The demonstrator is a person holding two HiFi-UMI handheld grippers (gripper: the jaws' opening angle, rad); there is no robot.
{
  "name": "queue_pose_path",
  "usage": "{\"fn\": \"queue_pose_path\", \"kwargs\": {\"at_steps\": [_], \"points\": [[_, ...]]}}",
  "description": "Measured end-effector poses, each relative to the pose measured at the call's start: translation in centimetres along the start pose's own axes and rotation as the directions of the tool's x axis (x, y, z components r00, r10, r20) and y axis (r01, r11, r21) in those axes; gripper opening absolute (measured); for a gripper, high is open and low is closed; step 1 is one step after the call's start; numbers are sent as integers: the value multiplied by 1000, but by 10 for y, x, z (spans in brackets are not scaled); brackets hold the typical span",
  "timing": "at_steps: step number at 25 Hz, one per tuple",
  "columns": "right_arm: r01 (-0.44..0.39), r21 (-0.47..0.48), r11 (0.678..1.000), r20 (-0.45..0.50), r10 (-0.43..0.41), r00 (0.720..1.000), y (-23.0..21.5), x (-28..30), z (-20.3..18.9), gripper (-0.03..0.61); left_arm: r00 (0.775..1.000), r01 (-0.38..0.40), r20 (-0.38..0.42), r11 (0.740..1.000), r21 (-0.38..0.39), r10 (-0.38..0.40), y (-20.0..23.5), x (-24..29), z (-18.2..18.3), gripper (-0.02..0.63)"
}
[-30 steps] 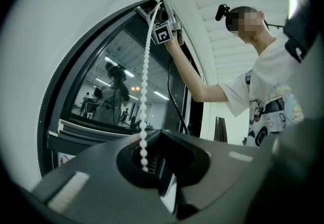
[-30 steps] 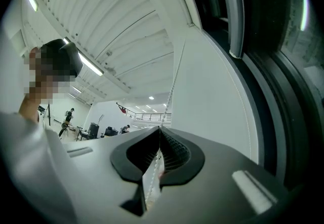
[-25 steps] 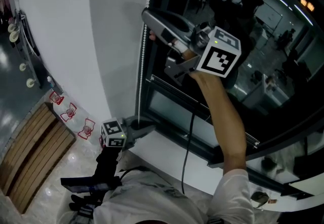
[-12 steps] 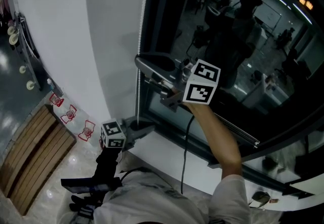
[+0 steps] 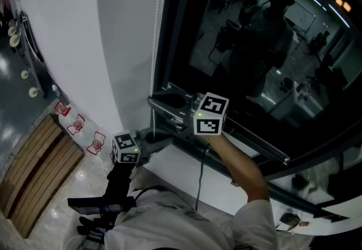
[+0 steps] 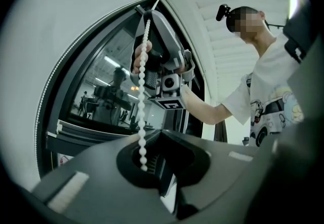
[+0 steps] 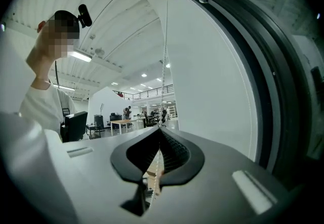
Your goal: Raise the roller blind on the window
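Held low, the left gripper (image 5: 165, 141) has its jaws closed, the roller blind's bead chain (image 6: 142, 91) dropping through their hollow, probably as a guide. Just above, the right gripper (image 5: 154, 100) pinches that chain to haul it down. The window (image 5: 254, 45) shows bare glass, the blind itself unseen.

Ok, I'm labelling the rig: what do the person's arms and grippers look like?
The left gripper and right gripper are grey, each carrying a cube of black-and-white square markers. A black cable hangs from the right gripper. The person wears a white short-sleeved T-shirt.
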State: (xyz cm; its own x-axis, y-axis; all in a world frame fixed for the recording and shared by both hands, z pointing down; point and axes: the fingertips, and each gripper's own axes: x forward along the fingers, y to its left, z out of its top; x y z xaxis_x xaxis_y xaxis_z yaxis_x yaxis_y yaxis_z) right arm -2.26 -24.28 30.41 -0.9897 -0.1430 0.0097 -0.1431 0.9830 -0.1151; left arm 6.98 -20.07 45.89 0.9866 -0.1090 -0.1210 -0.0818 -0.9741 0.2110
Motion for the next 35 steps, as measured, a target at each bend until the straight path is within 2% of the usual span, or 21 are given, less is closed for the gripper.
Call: {"fn": "queue_pose_path", "kwargs": {"at_steps": [5,11,12,14,15,18,28,35], "points": [[0,26,1000,-11,0,1000,1,-4,-15,5,1000,2,5,1000,3,-2,1,1,1,-2],[25,27,999,20,-26,999,-5,-10,-7,8,1000,5,11,1000,10,-5,1,2,5,-2],[29,22,999,18,-29,999,-7,-10,-7,26,1000,5,10,1000,10,-5,1,2,4,-2],[25,22,999,26,-26,999,-9,-8,-4,116,1000,5,9,1000,9,-5,1,2,3,-2],[21,24,999,42,-22,999,-11,-8,2,126,1000,5,9,1000,8,-5,1,1,2,-2],[17,4,1000,103,-18,995,-15,-8,34,137,1000,6,6,1000,7,-6,-1,1,0,-2],[30,-178,984,226,11,974,-19,3,175,137,1000,1,3,1000,1,-1,-1,0,-2,-2],[33,-251,968,288,42,957,-9,10,237,129,1000,-6,10,1000,2,6,0,-2,-2,-2]]}}
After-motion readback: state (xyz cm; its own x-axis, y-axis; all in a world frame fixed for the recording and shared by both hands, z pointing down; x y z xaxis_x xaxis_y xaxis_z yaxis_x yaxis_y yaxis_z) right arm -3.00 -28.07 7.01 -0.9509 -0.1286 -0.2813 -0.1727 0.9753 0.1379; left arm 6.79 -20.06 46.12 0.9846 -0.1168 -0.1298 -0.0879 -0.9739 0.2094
